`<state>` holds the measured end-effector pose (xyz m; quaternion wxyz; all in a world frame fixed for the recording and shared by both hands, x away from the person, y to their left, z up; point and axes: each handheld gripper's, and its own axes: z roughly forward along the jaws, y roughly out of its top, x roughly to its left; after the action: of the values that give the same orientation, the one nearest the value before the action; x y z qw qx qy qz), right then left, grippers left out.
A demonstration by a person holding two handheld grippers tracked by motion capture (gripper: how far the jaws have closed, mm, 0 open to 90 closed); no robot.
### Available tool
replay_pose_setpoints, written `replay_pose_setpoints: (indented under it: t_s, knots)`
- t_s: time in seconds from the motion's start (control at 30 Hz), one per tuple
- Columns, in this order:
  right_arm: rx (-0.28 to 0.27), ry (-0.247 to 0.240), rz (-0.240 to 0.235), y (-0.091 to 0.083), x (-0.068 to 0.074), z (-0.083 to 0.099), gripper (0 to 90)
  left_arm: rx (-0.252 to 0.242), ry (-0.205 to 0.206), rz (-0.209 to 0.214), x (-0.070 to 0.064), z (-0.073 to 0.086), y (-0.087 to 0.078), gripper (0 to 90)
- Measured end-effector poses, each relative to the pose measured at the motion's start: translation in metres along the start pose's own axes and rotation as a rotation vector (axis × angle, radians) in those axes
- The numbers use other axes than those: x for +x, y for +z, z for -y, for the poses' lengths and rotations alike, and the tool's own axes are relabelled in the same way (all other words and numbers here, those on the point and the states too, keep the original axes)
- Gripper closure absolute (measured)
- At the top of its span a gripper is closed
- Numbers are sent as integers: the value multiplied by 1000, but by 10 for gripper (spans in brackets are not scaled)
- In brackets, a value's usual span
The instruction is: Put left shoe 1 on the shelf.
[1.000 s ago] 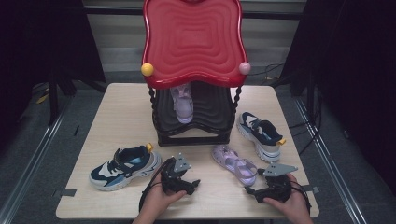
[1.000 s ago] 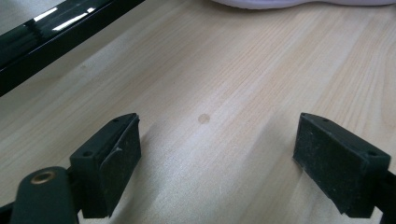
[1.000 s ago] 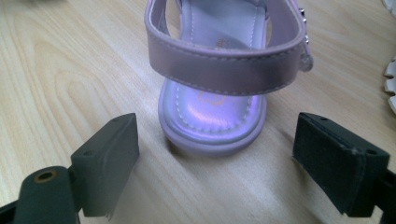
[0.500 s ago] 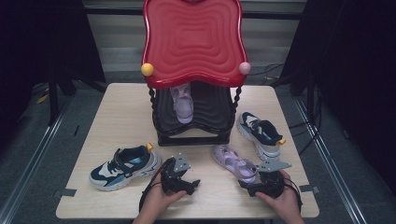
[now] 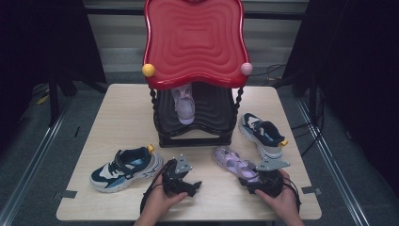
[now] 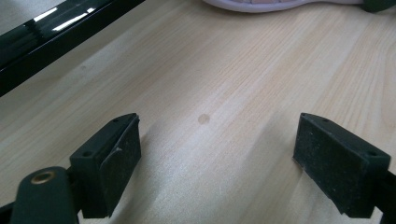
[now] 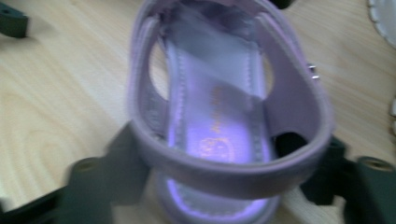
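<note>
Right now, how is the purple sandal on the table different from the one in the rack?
The purple sandal on the table lies slanted, with the right gripper at its heel; the sandal in the rack sits straight on the rack's lower shelf under the red top, untouched. Both are lilac, apparently a pair.

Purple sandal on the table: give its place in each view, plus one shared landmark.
High view: purple sandal, lower right, heel at the right gripper.
Left gripper view: pale sole edge at top, likely it.
Right gripper view: centre, heel strap between the jaws.
Shared landmark: wooden table.
</note>
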<state>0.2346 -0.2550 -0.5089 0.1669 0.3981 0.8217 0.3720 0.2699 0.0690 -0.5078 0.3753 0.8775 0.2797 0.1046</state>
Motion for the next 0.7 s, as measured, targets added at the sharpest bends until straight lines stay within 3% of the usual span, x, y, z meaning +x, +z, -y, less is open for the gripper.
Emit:
replay_pose_setpoints:
  t_s: [0.27,0.57,0.7]
  knots:
    - [-3,-20,-31,-3,3,3,355,0,1,-1,0,0,0,143]
    - [7,-15,-25,-1,5,1,301,0,0,-1,0,0,0,143]
    - [-1,-8,-21,0,5,0,334,0,0,-1,0,0,0,143]
